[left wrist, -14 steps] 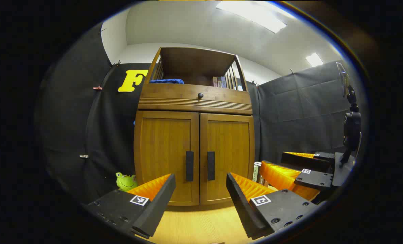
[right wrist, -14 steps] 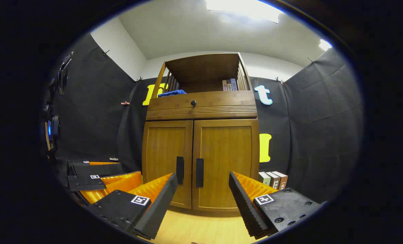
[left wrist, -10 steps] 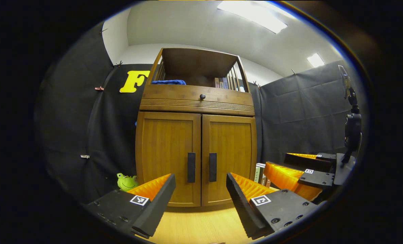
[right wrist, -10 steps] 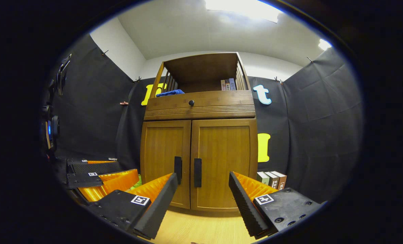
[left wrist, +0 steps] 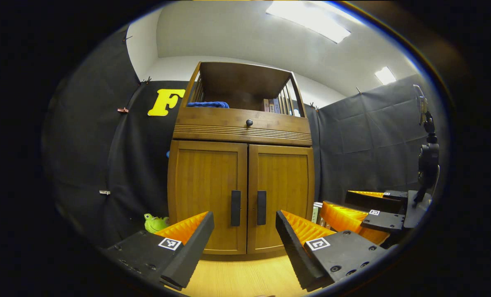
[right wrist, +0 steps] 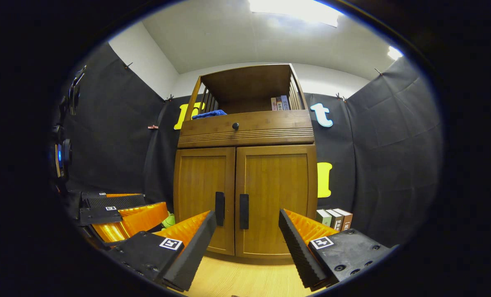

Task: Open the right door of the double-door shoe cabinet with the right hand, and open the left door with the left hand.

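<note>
A brown wooden shoe cabinet (left wrist: 240,181) (right wrist: 245,194) stands ahead with both doors closed. Its left door (left wrist: 206,194) (right wrist: 202,194) and right door (left wrist: 282,194) (right wrist: 275,198) each carry a dark vertical handle (left wrist: 235,202) (left wrist: 261,201) (right wrist: 220,203) (right wrist: 244,205) by the middle seam. My left gripper (left wrist: 244,220) is open, well short of the doors, and it also appears at the left of the right gripper view (right wrist: 117,206). My right gripper (right wrist: 247,218) is open too, apart from the cabinet, and appears at the right of the left gripper view (left wrist: 352,202). Neither holds anything.
A drawer with a round knob (left wrist: 249,122) (right wrist: 235,126) tops the doors; the open shelf above holds a blue cloth (left wrist: 207,104) and books (right wrist: 279,103). A green frog toy (left wrist: 154,223) sits left of the cabinet, several books (right wrist: 334,218) stand right. Light wooden floor (left wrist: 245,276) lies in front.
In the left gripper view the cabinet has slid slightly down and to the right. The right gripper view has barely shifted. Both grippers stay open.
</note>
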`<state>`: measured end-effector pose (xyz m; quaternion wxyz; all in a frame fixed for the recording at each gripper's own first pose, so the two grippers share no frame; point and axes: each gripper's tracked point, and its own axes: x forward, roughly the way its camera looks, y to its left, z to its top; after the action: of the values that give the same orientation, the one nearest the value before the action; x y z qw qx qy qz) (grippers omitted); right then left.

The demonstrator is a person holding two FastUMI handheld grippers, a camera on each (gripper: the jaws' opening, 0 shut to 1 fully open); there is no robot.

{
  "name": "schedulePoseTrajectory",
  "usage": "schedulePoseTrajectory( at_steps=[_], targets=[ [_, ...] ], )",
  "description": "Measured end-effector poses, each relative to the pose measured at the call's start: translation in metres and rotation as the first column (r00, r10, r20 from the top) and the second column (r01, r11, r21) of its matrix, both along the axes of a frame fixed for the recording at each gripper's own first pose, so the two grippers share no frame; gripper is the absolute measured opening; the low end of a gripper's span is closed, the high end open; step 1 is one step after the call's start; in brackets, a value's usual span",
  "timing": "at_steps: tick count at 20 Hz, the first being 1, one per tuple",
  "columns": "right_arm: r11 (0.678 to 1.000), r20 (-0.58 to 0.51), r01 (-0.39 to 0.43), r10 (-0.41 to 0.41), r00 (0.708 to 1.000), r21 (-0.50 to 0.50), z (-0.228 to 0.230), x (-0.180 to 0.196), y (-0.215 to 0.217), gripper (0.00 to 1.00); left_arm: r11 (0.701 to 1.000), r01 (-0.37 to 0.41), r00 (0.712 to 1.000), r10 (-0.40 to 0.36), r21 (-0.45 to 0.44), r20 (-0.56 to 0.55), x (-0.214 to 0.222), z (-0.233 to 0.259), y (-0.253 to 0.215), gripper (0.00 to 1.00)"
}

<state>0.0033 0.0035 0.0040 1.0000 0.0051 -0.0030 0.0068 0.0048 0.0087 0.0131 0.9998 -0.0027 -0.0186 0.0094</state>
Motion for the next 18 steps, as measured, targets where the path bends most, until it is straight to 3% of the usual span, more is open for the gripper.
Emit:
schedulePoseTrajectory(
  at_steps=[18],
  targets=[
    [1.0, 0.004, -0.019, 0.019, 1.0, 0.009, 0.003, 0.007, 0.014, 0.96, 1.0, -0.007, 1.0, 0.007, -0.009, -0.005, 0.001, -0.002, 0.014, 0.94]
  ],
)
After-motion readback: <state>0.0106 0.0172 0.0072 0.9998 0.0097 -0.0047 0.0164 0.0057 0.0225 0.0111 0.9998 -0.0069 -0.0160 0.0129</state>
